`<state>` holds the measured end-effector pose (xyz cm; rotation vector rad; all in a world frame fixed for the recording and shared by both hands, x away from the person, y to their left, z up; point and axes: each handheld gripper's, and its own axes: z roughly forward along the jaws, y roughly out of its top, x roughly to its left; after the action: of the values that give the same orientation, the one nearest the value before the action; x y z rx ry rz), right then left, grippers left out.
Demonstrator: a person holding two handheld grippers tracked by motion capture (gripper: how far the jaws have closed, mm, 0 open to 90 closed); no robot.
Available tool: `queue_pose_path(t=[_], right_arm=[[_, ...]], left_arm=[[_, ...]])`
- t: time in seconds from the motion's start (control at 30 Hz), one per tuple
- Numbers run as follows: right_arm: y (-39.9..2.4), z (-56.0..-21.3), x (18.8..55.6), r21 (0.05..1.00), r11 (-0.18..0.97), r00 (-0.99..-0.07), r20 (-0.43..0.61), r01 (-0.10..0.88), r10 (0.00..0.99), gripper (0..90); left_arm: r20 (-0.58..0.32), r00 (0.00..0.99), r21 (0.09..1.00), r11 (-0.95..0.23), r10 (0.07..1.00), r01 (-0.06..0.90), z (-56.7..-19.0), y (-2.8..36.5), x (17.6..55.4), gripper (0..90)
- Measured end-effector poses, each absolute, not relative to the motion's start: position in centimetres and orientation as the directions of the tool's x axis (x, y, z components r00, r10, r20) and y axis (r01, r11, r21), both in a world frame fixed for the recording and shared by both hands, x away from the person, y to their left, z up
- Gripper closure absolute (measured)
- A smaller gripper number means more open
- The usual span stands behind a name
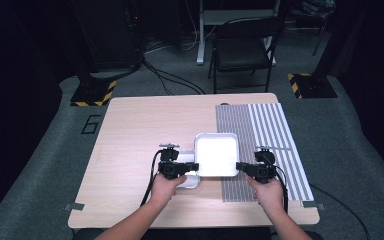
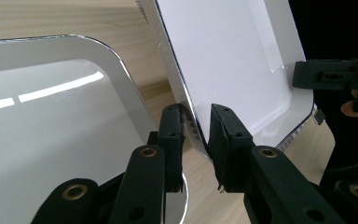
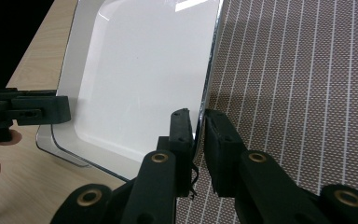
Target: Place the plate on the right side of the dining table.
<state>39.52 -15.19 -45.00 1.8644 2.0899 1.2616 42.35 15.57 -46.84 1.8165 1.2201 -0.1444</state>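
A white square tray [image 1: 216,152] lies mid-table, half on the wood and half on a striped placemat [image 1: 280,145]. My left gripper [image 1: 192,167] is shut on its left rim, and my right gripper [image 1: 240,166] is shut on its right rim. In the left gripper view the tray [image 2: 233,60] has its thin edge pinched by the gripper [image 2: 196,123], above a second white tray [image 2: 51,126]. In the right gripper view the gripper [image 3: 196,123] clamps the tray [image 3: 140,70] at its rim beside the placemat [image 3: 298,84]. The second tray [image 1: 190,181] peeks out under the left side.
The wooden table [image 1: 140,135] has bare room at the left and back. The placemat covers the right strip up to the table's edge. A black chair [image 1: 242,47] stands on the floor beyond the table. The opposite gripper [image 3: 32,109] holds the tray's far side.
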Motion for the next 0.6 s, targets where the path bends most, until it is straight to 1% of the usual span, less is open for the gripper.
queue_pose_path(t=[0.6], right_arm=[[-16.6,-44.5,39.1,0.603,-0.098,-0.241,0.456,0.792,0.857,81.3]], left_arm=[[-0.532,0.528,0.615,-0.126,0.662,0.778,-46.3,14.0,43.1,74.6]])
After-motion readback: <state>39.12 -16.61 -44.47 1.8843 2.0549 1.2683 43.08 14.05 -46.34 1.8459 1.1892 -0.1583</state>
